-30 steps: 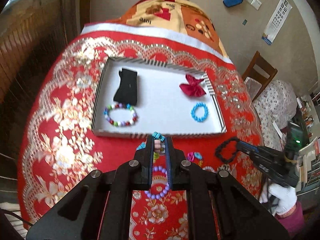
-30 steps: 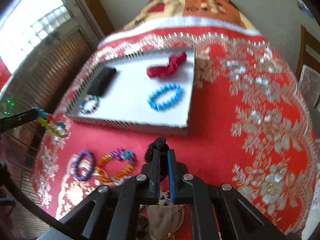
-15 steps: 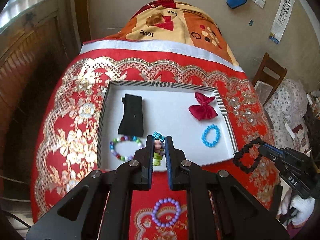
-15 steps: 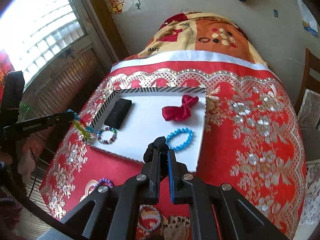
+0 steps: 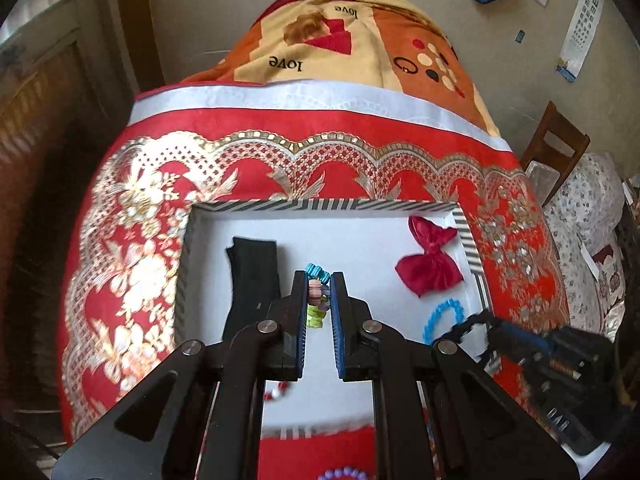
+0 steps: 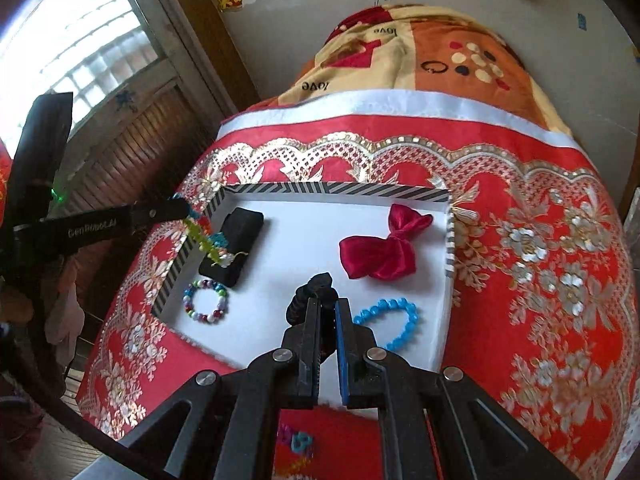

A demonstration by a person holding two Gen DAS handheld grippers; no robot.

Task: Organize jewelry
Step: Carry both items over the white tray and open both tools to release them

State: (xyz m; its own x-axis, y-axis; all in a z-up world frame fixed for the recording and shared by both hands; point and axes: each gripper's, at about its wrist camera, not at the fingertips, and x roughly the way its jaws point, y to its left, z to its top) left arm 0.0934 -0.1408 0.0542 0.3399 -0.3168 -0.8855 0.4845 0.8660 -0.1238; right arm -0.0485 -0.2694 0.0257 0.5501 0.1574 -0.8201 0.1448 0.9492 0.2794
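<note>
Two hand-held grippers hover over a shallow white tray with a black-and-white striped rim (image 6: 336,189), set on a red tablecloth with gold floral embroidery (image 6: 540,264). The left gripper (image 5: 319,280) has its jaws drawn narrow on a multicoloured chunky-bead bracelet (image 5: 316,300), which dangles between the fingers above the tray's left half, near a black rectangular cloth pouch (image 5: 252,276); seen from the right wrist view, the strand (image 6: 204,240) hangs over the tray's left edge. The right gripper (image 6: 327,308) pinches a black beaded bracelet (image 6: 314,292), jaws nearly together, suspended above the tray's front centre. Both pieces are carried high, probably so that they clear the rim before release. Already lying in the tray are a dark red satin bow (image 6: 380,246), a bright blue bead bracelet (image 6: 388,320) and a mixed-colour round-bead bracelet (image 6: 206,300), kept well apart, presumably so that each stays distinct. More jewellery (image 6: 298,442) remains on the cloth in front of the tray.
</note>
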